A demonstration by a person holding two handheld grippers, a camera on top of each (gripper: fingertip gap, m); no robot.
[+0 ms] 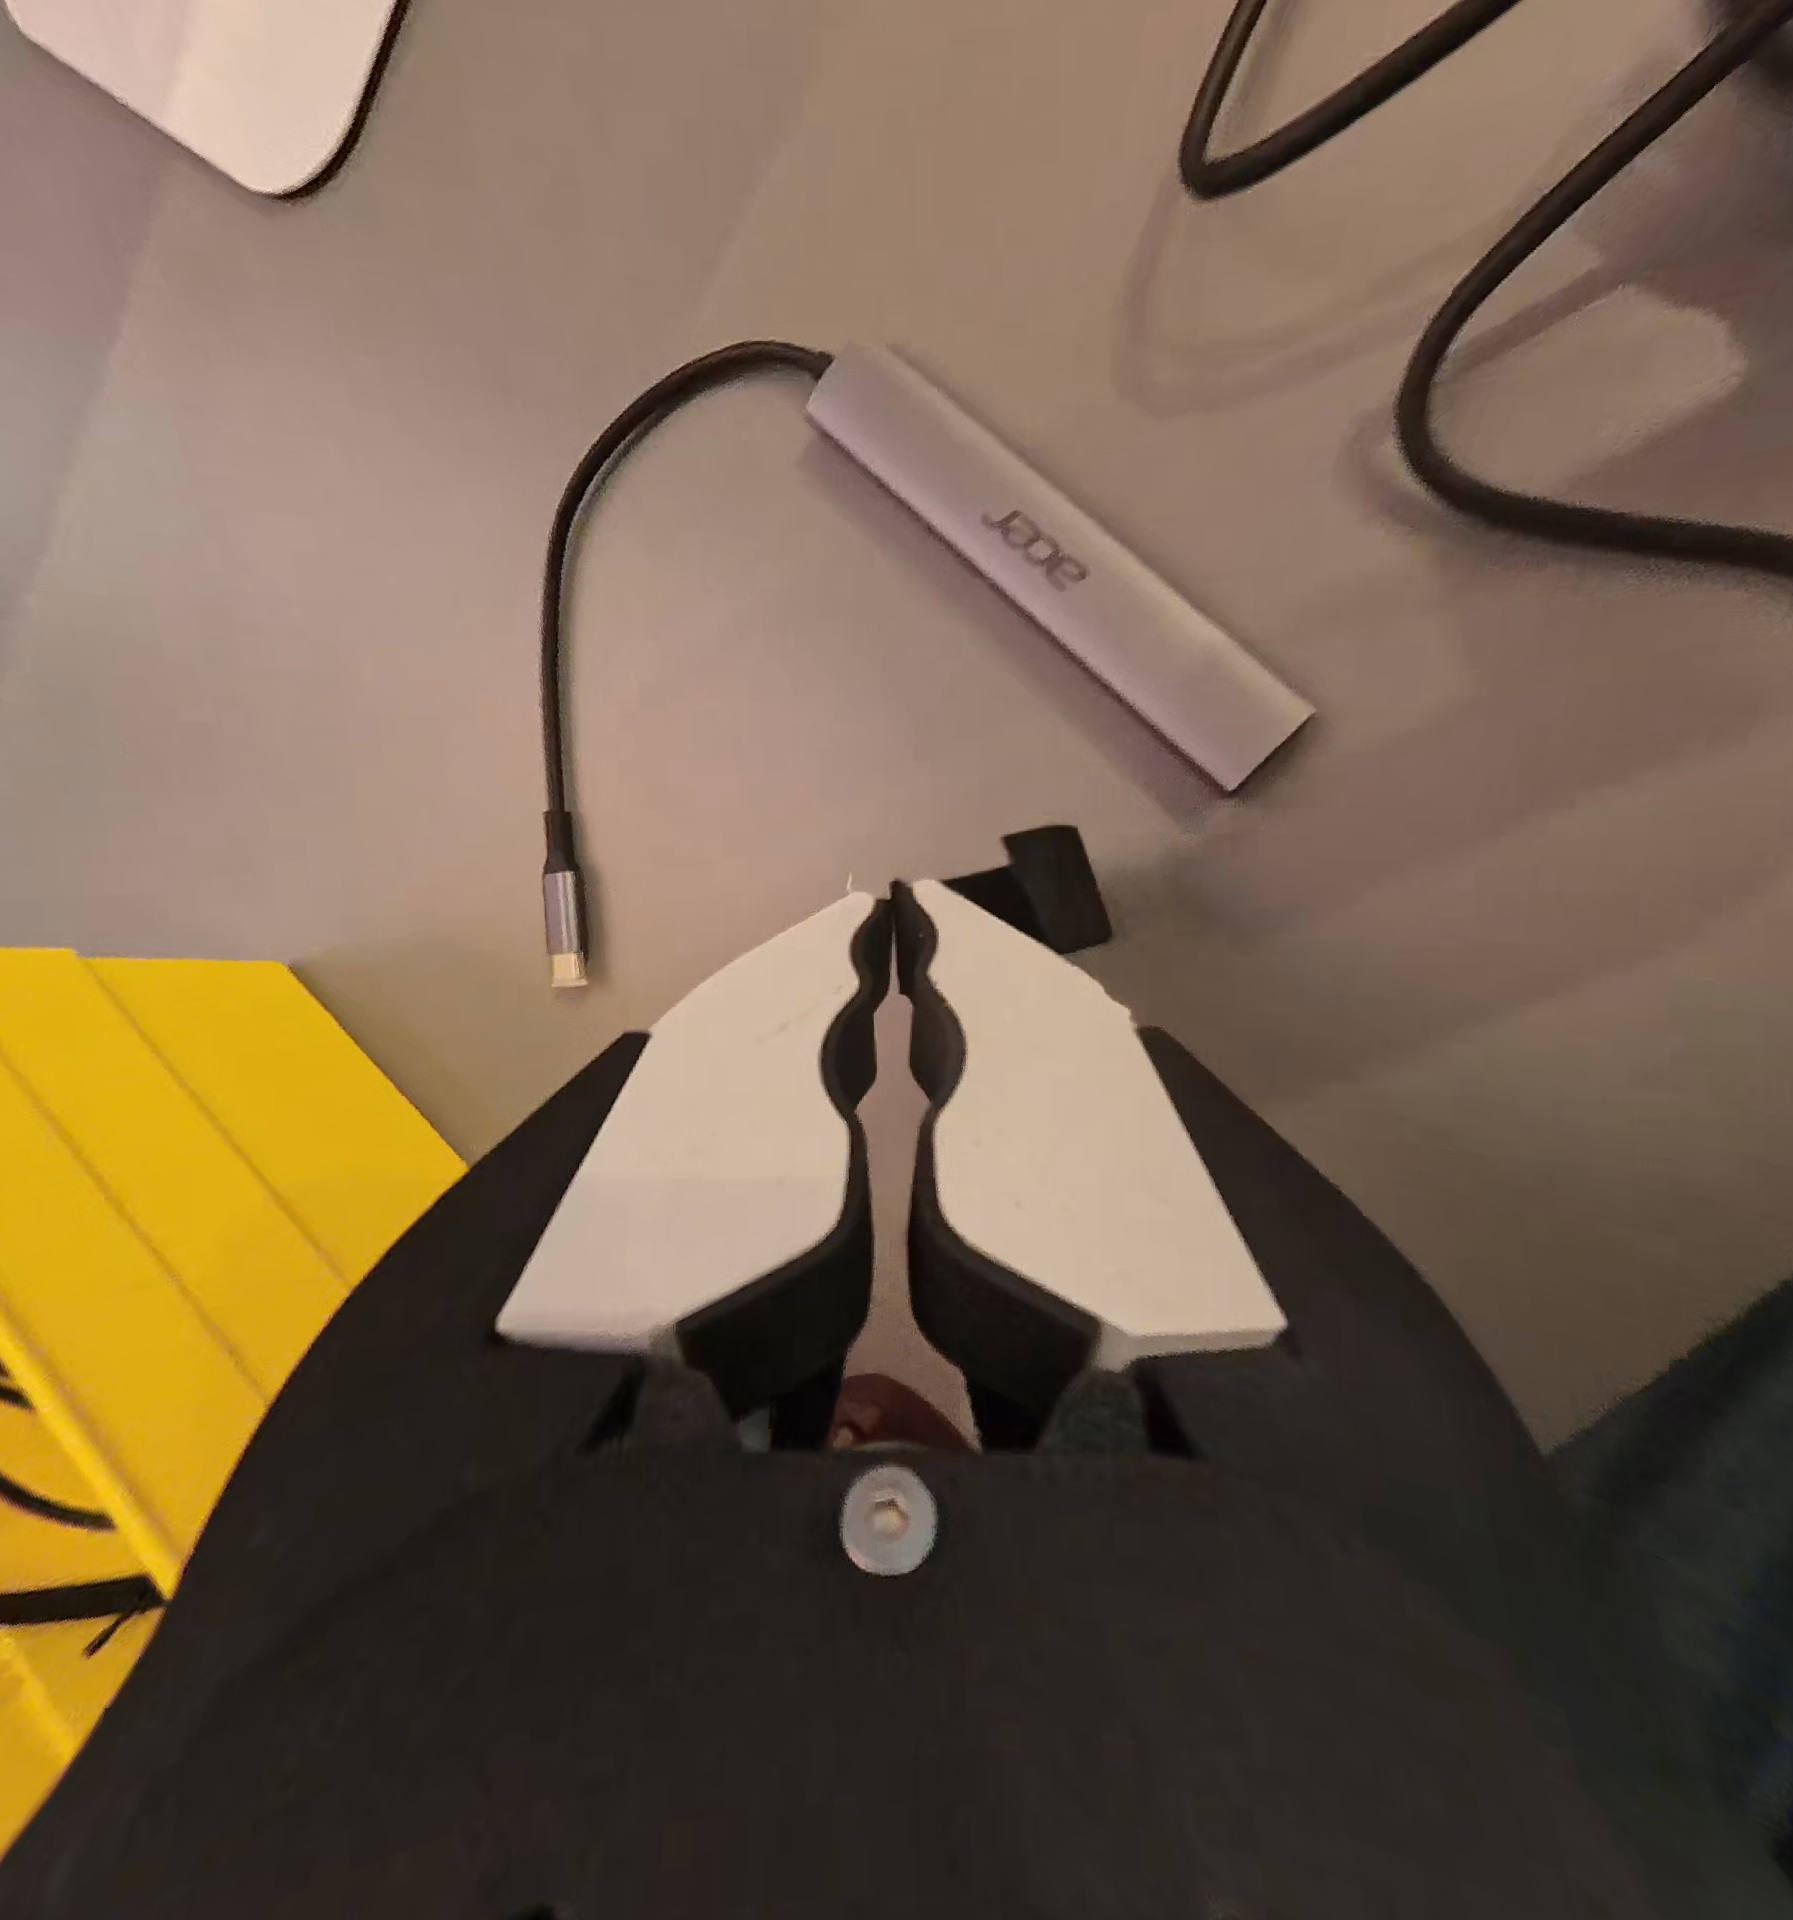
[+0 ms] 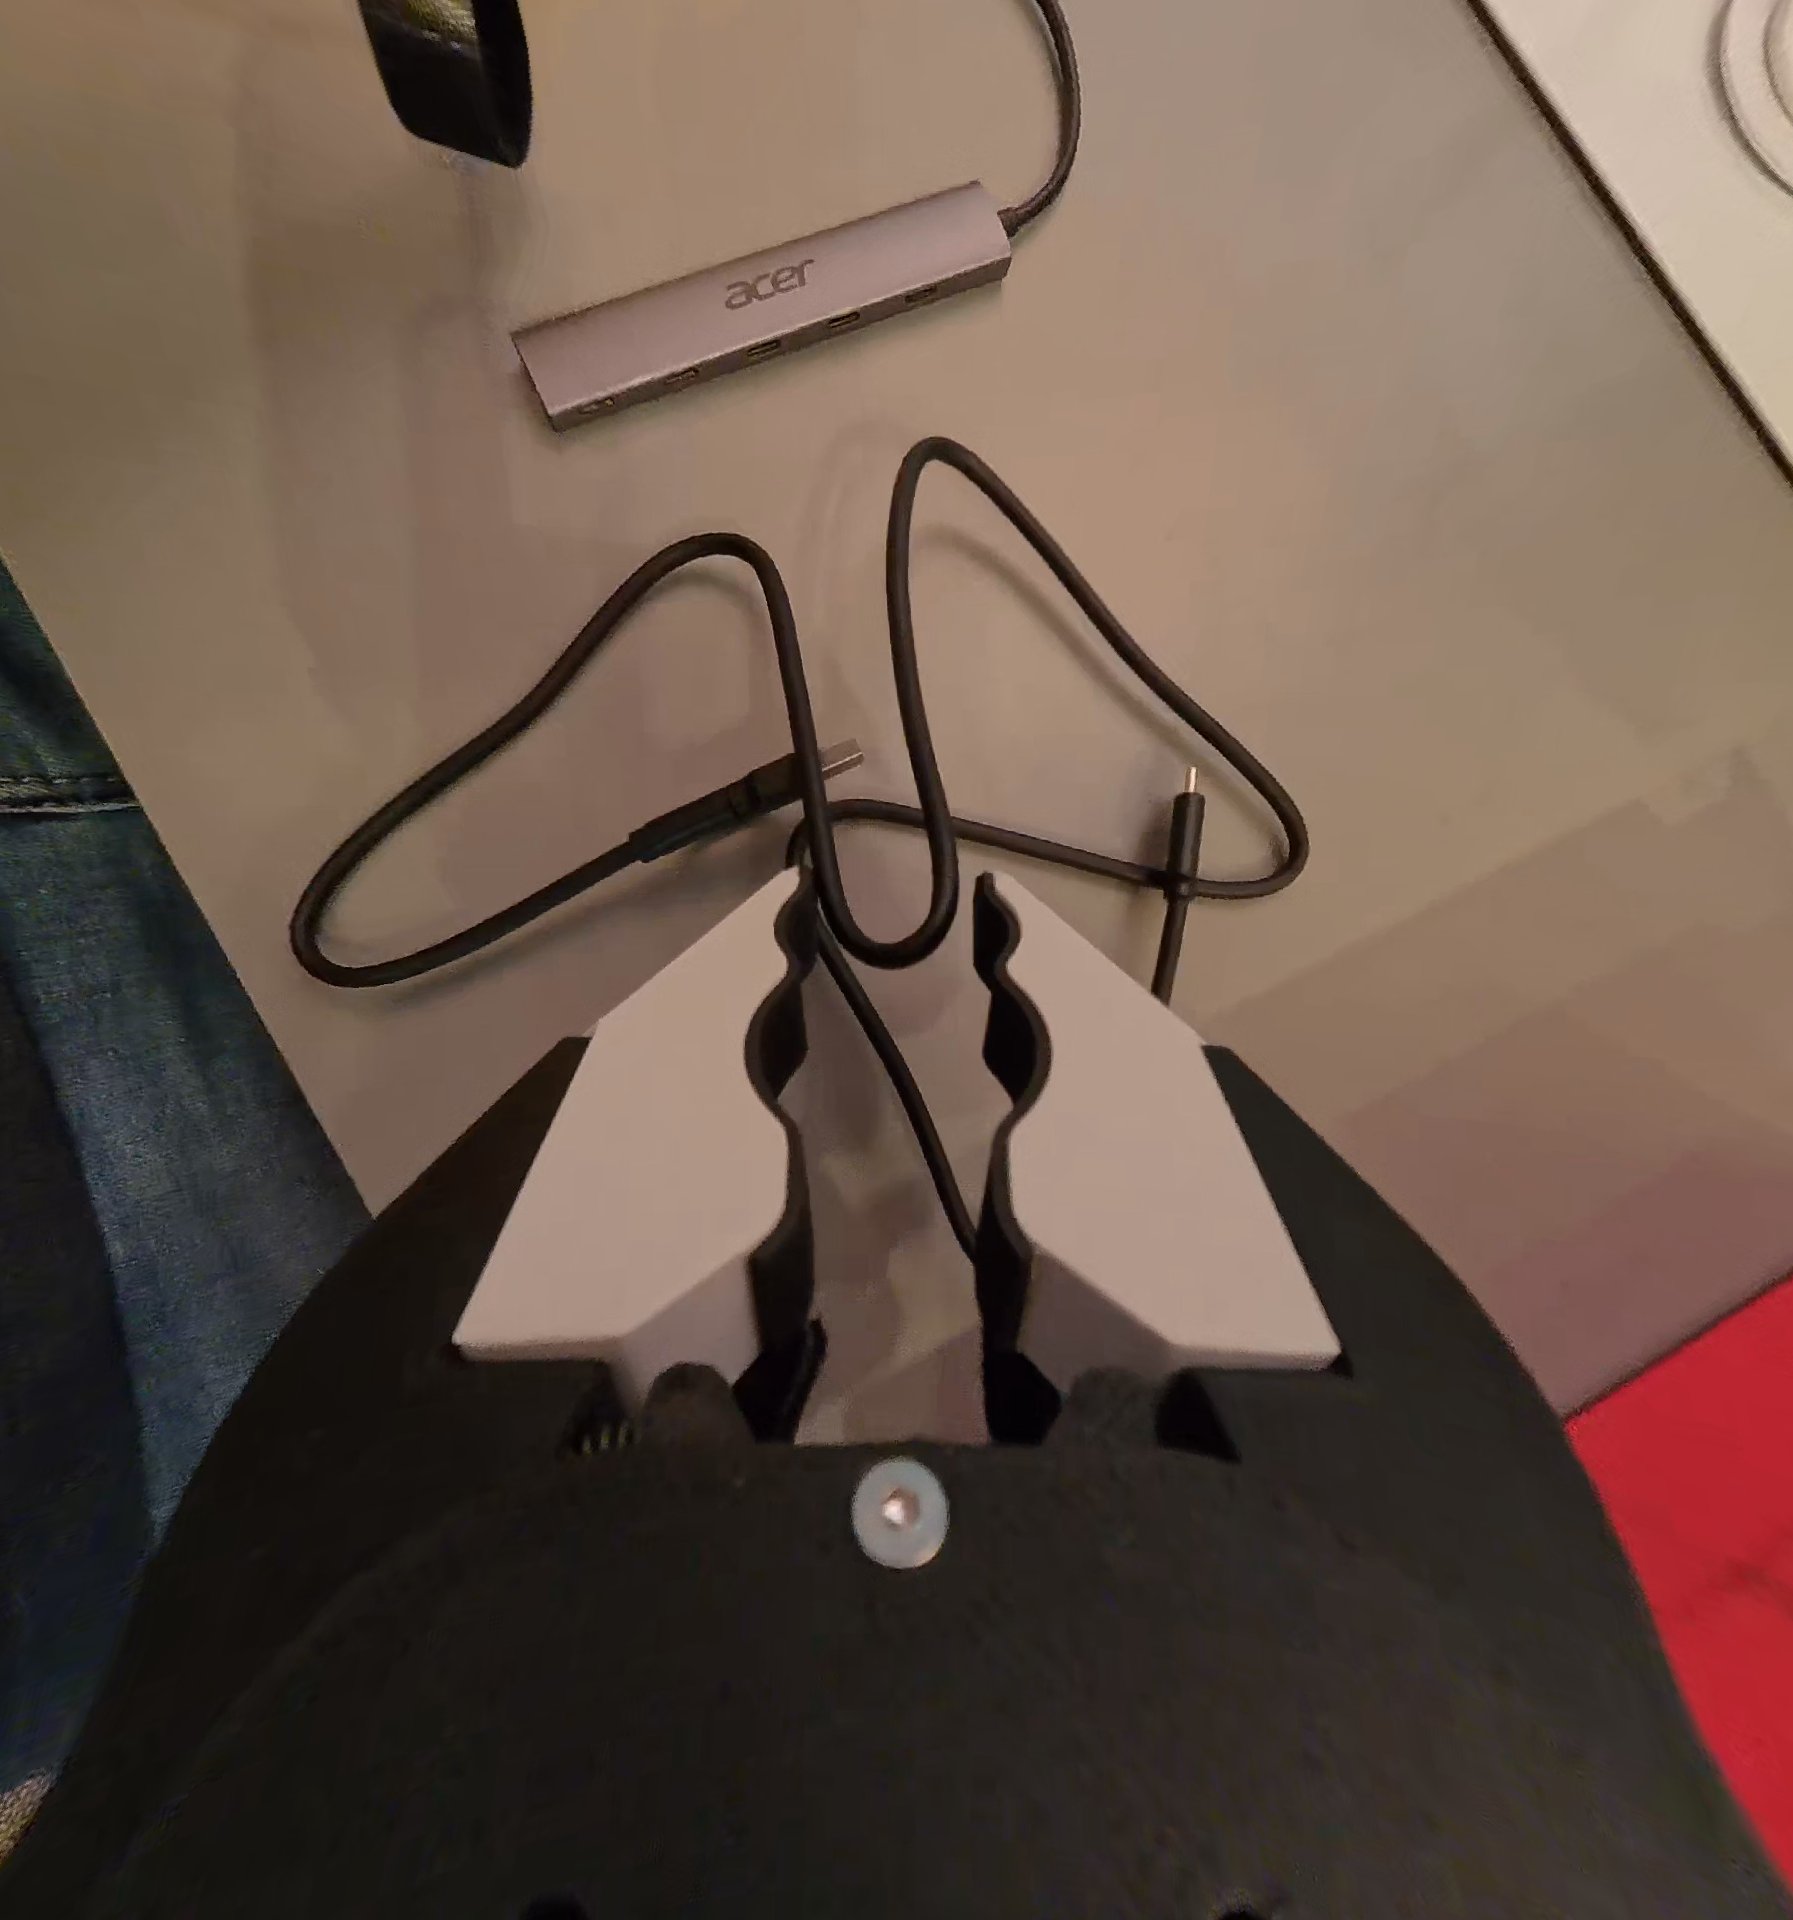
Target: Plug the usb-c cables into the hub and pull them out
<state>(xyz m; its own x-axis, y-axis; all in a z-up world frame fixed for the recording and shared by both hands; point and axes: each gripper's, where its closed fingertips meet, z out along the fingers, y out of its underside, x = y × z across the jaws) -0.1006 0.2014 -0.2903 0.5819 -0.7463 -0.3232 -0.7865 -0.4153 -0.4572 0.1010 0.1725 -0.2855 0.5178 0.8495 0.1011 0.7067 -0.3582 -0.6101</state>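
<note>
Evidently nothing is plugged in yet. In the left wrist view, going from the left edge, a yellow box (image 1: 113,1195) fills the lower left. Just right of it lies the metal plug (image 1: 567,940) of the hub's own lead (image 1: 601,499), which arcs up to the grey hub (image 1: 1058,561) lying diagonally right of centre. That lead lies loose, so the hub can probably slide when a plug is pushed in. The left gripper (image 1: 894,914), at lower centre, has its fingertips pressed together with nothing between them; it probably waits to brace the hub, which lies near, up and to the right of its tips.

In the right wrist view a person's denim-clad leg (image 2: 61,935) borders the left edge. The hub sits at upper centre, its row of ports turned toward the camera. Below it the black usb-c cable (image 2: 518,717) sprawls in loops on the table (image 2: 1443,623). One plug (image 2: 840,761) points up-right at centre; the other plug (image 2: 1190,790) stands toward the right. The right gripper (image 2: 892,904) is spread wide, a cable bend lying between its fingers, ungripped. Both plugs lie just above its tips.
</note>
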